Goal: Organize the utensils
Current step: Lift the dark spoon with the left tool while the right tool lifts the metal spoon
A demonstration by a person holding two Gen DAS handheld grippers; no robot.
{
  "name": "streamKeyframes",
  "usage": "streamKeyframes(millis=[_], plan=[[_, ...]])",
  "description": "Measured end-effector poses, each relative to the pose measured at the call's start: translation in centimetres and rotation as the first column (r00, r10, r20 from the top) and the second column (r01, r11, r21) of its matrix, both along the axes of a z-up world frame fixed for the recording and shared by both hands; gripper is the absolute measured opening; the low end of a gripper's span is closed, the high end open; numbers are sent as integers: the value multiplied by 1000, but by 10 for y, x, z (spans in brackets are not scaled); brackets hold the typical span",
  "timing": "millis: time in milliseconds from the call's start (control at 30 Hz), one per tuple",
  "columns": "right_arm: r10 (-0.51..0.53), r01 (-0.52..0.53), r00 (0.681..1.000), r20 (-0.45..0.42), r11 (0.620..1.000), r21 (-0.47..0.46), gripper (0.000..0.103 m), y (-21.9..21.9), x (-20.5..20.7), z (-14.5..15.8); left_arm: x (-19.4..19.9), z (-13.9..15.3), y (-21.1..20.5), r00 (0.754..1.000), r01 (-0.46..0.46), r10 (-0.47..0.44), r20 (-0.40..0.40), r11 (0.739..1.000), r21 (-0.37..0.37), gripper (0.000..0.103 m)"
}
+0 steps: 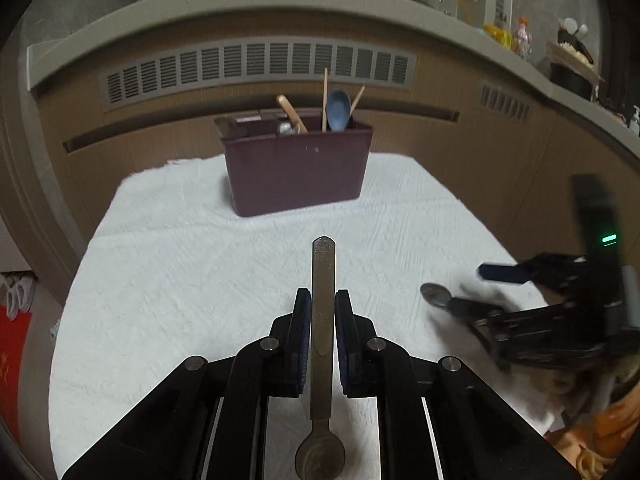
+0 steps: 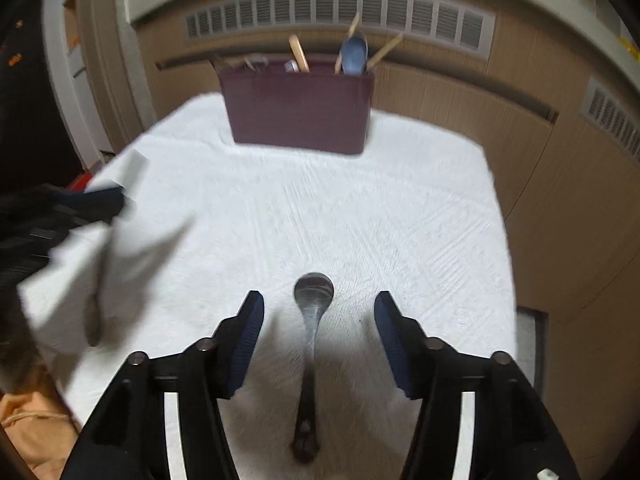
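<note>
Nearest to the left camera is a flat metal spoon (image 1: 322,320), clamped by its handle between the left tongs (image 1: 322,320), with its bowl hanging back toward the camera and the handle end pointing forward. Holding it near the middle probably keeps it steady for carrying to the maroon utensil box (image 1: 296,164), which stands at the far side of the white cloth (image 1: 180,260) on the table. This box already contains wooden chopsticks (image 1: 325,96), a blue spoon (image 1: 338,110) and a wooden-handled piece, all standing upright.

On the right side, the right tongs (image 2: 319,312) stand apart and grip nothing. A second metal spoon (image 2: 313,300) lies flat on the cloth between them, in line with the fingers, so it seems ready for closing. This picture is blurred, so I cannot tell whether the pads touch it.
</note>
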State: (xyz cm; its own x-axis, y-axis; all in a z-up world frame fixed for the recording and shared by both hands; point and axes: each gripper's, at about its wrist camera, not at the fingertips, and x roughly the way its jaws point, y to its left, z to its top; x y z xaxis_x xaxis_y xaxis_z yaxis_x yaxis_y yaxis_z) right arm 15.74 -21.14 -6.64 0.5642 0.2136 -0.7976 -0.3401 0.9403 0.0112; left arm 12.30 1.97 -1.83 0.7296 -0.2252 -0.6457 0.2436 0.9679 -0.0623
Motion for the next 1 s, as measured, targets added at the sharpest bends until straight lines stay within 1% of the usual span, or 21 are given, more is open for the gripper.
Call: streamKeyframes(millis=[200, 233, 267, 300, 333, 400, 467, 567, 633, 700, 767, 800, 833, 900, 967, 1000], plan=[[-7, 2, 995, -100, 999, -42, 55, 13, 27, -28, -3, 6, 7, 1000, -7, 7, 25, 1000, -11, 12], [-10, 5, 994, -110, 999, -44, 53, 14, 28, -30, -4, 6, 8, 1000, -11, 12, 27, 1000, -16, 12], [-9, 5, 994, -106, 999, -42, 47, 14, 27, -29, -5, 6, 11, 999, -18, 19, 30, 1000, -21, 12], [1, -6, 994, -111, 999, -42, 31, 15, 25, -28, -6, 8, 13, 999, -27, 28, 34, 999, -23, 12], [8, -12, 994, -112, 999, -41, 25, 16, 23, -26, -7, 8, 14, 999, -32, 32, 38, 999, -25, 12], [23, -28, 996, -92, 998, -49, 25, 19, 14, -20, -11, 11, 17, 998, -35, 37, 50, 999, -29, 12], [33, -35, 997, -77, 999, -18, 25, 17, 6, -10, -16, 17, 20, 997, -34, 36, 67, 999, -36, 11], [35, -35, 999, -26, 999, 12, 25, 14, -8, 12, -23, 26, 23, 995, -25, 29, 95, 999, -42, 11], [52, -52, 999, 15, 999, 15, 25, 15, -18, 28, -22, 28, 23, 996, -23, 26, 86, 999, -32, 11], [60, -60, 998, 36, 998, 4, 25, 18, -24, 37, -9, 18, 20, 1000, -6, 6, -2, 1000, -13, 13], [56, -56, 997, 44, 998, 0, 25, 19, -25, 41, 4, 4, 18, 996, -8, 6, -94, 1000, -18, 14], [51, -51, 997, 49, 999, -2, 25, 20, -26, 43, 17, -7, 15, 986, 8, -10, -165, 1000, -17, 15], [50, -50, 997, 52, 999, 1, 25, 20, -27, 43, 26, -16, 14, 978, 11, -13, -210, 1000, -13, 17], [49, -50, 997, 59, 999, 10, 25, 21, -27, 45, 51, -37, 11, 949, -4, 6, -316, 1000, 9, 24], [51, -51, 997, 65, 999, 10, 25, 21, -28, 45, 71, -53, 9, 923, -27, 31, -384, 1000, 17, 25], [52, -53, 996, 68, 999, 12, 25, 22, -28, 44, 81, -60, 7, 911, -40, 50, -409, 999, 34, 25]])
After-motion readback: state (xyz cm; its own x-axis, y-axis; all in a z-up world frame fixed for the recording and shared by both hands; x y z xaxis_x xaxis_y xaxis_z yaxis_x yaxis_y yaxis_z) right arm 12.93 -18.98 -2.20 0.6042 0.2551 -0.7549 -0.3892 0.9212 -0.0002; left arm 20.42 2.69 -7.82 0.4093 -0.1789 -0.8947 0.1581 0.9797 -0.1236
